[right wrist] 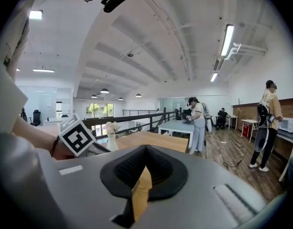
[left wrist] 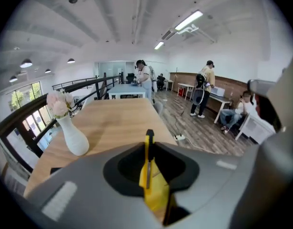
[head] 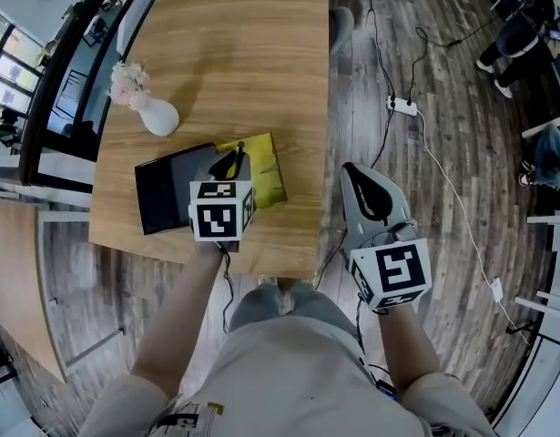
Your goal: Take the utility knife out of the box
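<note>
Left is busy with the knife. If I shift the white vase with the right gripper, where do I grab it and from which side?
Grip the vase at its narrow neck, just under the flowers, jaws level. It stands upright and the belly flares wide, so the neck likely fits better. Approach across the tabletop on its right in the head view, clear of the black box.

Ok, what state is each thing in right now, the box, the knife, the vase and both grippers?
Box: open, flat on the table.
Utility knife: held in the left gripper.
Vase: upright, holding flowers.
Left gripper: shut on the utility knife.
Right gripper: shut, empty.
</note>
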